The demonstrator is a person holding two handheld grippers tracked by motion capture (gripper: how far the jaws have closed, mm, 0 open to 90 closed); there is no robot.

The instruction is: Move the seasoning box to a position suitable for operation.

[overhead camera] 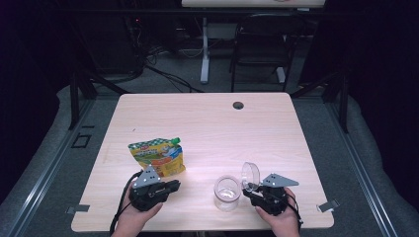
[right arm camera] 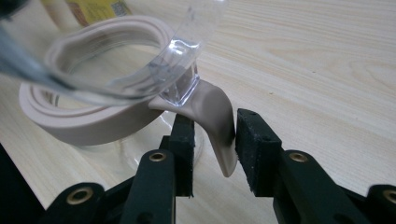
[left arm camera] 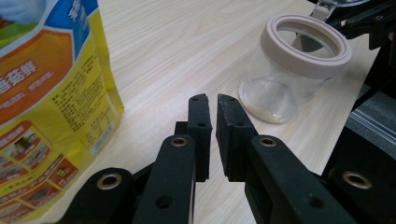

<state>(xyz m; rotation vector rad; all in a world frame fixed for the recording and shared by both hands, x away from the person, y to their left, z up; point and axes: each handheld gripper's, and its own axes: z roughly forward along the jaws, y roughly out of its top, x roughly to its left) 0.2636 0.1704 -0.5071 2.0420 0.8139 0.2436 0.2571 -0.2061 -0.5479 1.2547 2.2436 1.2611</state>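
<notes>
Your left tool (overhead camera: 174, 186) sits at the lower left of the high view, its jaws almost together with a thin gap and nothing between them. At the lower right, your right tool (right arm camera: 212, 140) straddles the beige tab (right arm camera: 215, 122) hanging from the jar's rim; the jaws stand on either side of it, and it seems to touch only one. The clear jar (overhead camera: 227, 192) stands on the pale wooden surface (overhead camera: 207, 123) between your hands, its clear lid (overhead camera: 250, 175) flipped up. Farther up, left of centre, lies a yellow pouch (overhead camera: 158, 156).
</notes>
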